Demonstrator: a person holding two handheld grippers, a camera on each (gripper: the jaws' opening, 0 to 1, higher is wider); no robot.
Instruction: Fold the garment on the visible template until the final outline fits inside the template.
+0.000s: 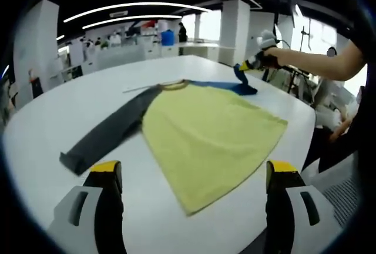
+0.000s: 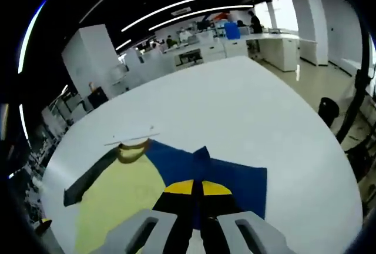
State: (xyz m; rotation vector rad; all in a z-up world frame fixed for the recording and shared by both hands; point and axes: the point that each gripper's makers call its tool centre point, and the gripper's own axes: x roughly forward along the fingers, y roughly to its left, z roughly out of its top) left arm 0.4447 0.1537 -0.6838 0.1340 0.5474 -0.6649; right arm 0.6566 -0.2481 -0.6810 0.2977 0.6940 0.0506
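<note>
Long-sleeved raglan shirt, yellow-green cloth body (image 1: 205, 142) with brownish neckband, laid flat across the middle of the round white worktop (image 1: 53, 124), hem toward the near edge, collar toward the far side. Dark grey sleeve (image 1: 111, 130) stretched out straight to the left, cuff lying well inside the worktop's left rim. Blue sleeve (image 2: 235, 180) on the right, partly lifted and bunched into a fold where gripped.

Right tongs (image 2: 197, 192), yellow-tipped black jaws pressed together, pinching the blue sleeve; seen also from the left gripper view at far right, held by a person's hand with bare forearm. Left tongs (image 1: 194, 174), jaws spread wide, hovering above the near hem, touching nothing.

Hem corner close to the near worktop edge; right shoulder near the right rim. Broad bare white surface beyond the collar and to the left of the grey sleeve. Thin pale line (image 2: 132, 143) marked on the worktop just beyond the collar. Open office hall behind, white pillars, ceiling strip lights, distant desks.

No brand, label or legible writing discernible on shirt or worktop.
</note>
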